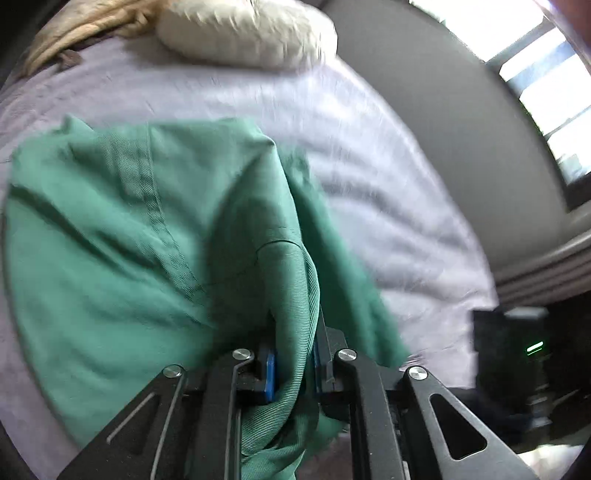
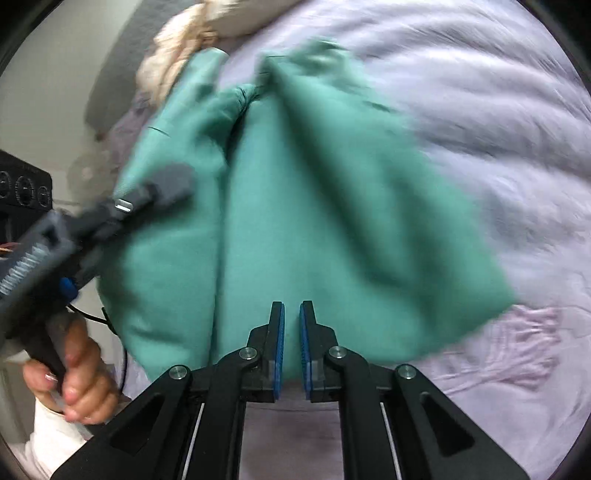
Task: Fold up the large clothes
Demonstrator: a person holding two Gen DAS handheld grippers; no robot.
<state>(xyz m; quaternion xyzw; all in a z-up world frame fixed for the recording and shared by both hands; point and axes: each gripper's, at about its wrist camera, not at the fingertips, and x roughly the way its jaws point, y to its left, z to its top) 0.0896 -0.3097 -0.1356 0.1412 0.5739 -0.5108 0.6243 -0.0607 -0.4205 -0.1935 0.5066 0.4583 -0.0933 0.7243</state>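
Your left hand-held gripper [image 1: 293,363] is clamped narrow on a bunched ridge of the green garment [image 1: 122,229], the fold of cloth running up between the blue pads [image 1: 270,373], so that edge rides with the hand instead of dragging. The rest of the garment hangs and drapes from that pinch down onto the bed [image 1: 369,158], which is covered in a pale lilac sheet; a cream pillow [image 1: 247,33] lies at the far end, well apart from the garment. In the right wrist view your right hand-held gripper [image 2: 291,343] has its jaws nearly together, a thin gap between the blue pads [image 2: 279,332]. The green garment [image 2: 295,206] lies beyond and beneath the tips, but you cannot see cloth pinched between them, so read this one as narrow and likely empty. The same view shows your left hand [image 2: 74,380] gripping the handle of the other hand-held gripper at the garment's left side. Both views are smeared with motion blur. Judgement: a fold is in progress, one edge lifted and carried across the garment while the bulk stays on the bed as anchor. Risk: with only one corner held, the carried edge may sag or twist and land crooked; a second grip on the matching corner would keep it square.
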